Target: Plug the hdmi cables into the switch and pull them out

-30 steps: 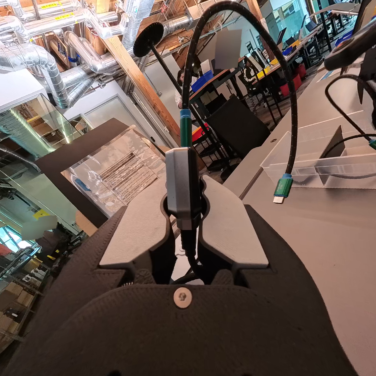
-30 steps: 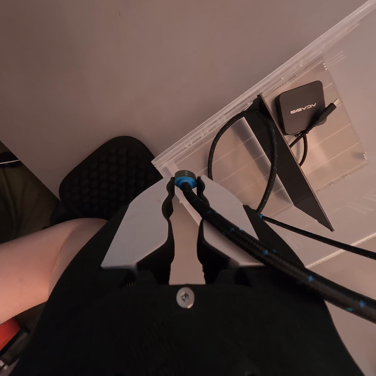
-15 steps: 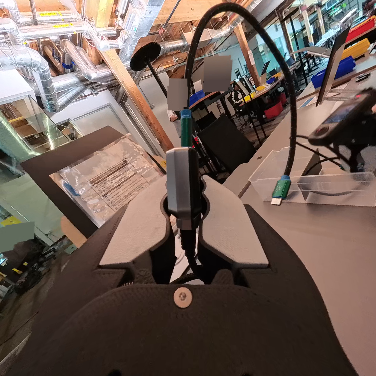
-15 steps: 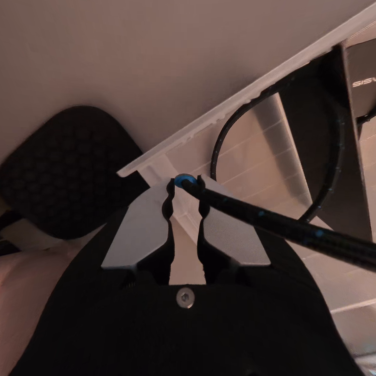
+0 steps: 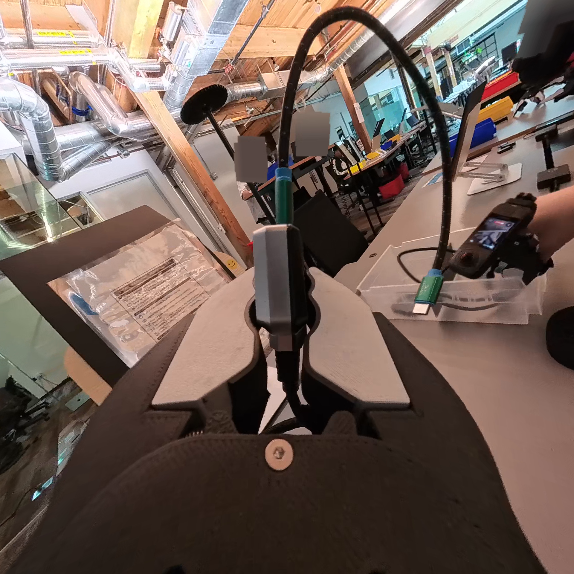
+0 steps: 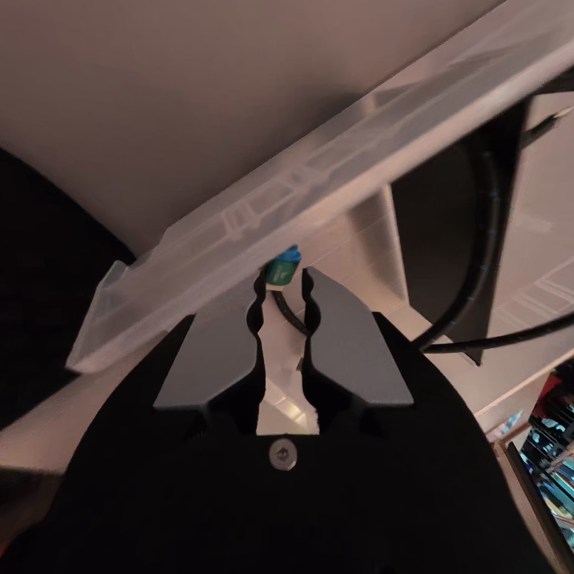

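Note:
My left gripper is shut on the grey switch and holds it upright above the table. A green plug sits in the switch's top. Its black braided cable arcs over to the right and ends in a free green plug hanging at the clear tray. My right gripper is open, low over the tray's wall. A green plug with a blue collar lies just past its fingertips, not gripped. The right gripper also shows in the left wrist view.
A black divider and a loop of black cable are inside the tray. A black round pad lies on the grey table beside the tray. A stand with a panel is farther back.
My right gripper has opened and let go of the blue-collared plug, which now lies in the tray. It has dropped closer to the tray. My left gripper still holds the switch.

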Demonstrator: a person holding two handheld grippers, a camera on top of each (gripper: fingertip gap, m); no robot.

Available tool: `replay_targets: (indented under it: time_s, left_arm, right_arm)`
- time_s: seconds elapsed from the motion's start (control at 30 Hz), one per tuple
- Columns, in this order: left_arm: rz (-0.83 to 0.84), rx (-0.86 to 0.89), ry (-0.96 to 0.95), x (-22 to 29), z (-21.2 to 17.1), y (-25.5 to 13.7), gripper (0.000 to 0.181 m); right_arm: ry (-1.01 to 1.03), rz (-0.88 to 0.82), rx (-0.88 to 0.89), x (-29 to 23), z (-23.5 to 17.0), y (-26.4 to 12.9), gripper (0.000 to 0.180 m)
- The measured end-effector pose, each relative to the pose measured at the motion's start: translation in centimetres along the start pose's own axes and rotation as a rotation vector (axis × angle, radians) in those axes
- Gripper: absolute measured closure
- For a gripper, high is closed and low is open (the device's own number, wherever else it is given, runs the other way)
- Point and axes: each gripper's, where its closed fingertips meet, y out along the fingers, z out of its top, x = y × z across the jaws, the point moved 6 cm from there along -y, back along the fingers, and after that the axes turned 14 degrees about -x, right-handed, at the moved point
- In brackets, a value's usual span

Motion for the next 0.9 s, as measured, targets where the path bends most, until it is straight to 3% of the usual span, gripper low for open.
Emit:
replay_targets:
  time_s: [0.03, 0.3, 0.5, 0.9]
  left_arm:
    - [-0.001, 0.007, 0.000, 0.0, 0.1, -0.1, 0.159]
    - [-0.020, 0.056, -0.030, -0.6, 0.7, -1.3, 0.159]
    - [-0.011, 0.073, -0.033, -1.0, 0.9, -1.8, 0.160]
    - [-0.003, 0.075, -0.034, -1.3, 1.0, -2.0, 0.159]
  right_arm:
    - [0.024, -0.027, 0.052, 0.1, -0.1, -0.2, 0.152]
    - [0.084, -0.175, 0.215, 0.1, -2.7, -1.2, 0.149]
    - [0.007, -0.085, 0.288, -0.8, -3.3, -2.2, 0.147]
    - [0.062, -0.002, 0.416, -0.5, -3.4, -3.5, 0.147]
